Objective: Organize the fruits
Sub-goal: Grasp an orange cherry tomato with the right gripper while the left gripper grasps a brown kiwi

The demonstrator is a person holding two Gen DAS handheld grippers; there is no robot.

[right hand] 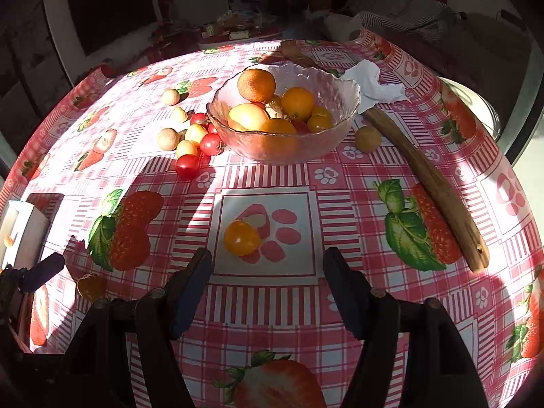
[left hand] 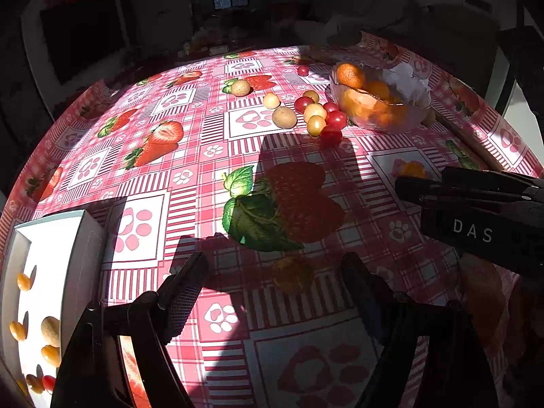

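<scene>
Glossy pink-and-white checked oilcloth [right hand: 272, 176], printed with strawberries and paw marks, covers the table under me. My right gripper [right hand: 268, 268] has its dark, flat-padded jaws spread, nothing between the pads; a smooth round yellow-orange fruit [right hand: 241, 238] lies on the cloth just ahead of them. My left gripper [left hand: 275, 272] is likewise spread and empty, its mesh-textured pads standing either side of a small orange fruit [left hand: 293, 273] sunk in shadow, hard to read.

Farther off sits a rippled clear glass bowl [right hand: 336, 102] with a wavy rim, holding dimpled oranges [right hand: 256, 85] and smaller yellow fruits. Beside it, to the left in the right wrist view, clusters a heap of shiny red cherry tomatoes [right hand: 187, 166], pale yellow ones and matte tan round fruits [right hand: 167, 139]. A curved wooden stick [right hand: 431, 176] runs along the bowl's right side, its far end covered by a crumpled white tissue [right hand: 374, 85].

At the left edge a white box [left hand: 68, 238] is cut off by the frame, with small amber and red fruits [left hand: 23, 282] inside; my own frame hides part of it.
</scene>
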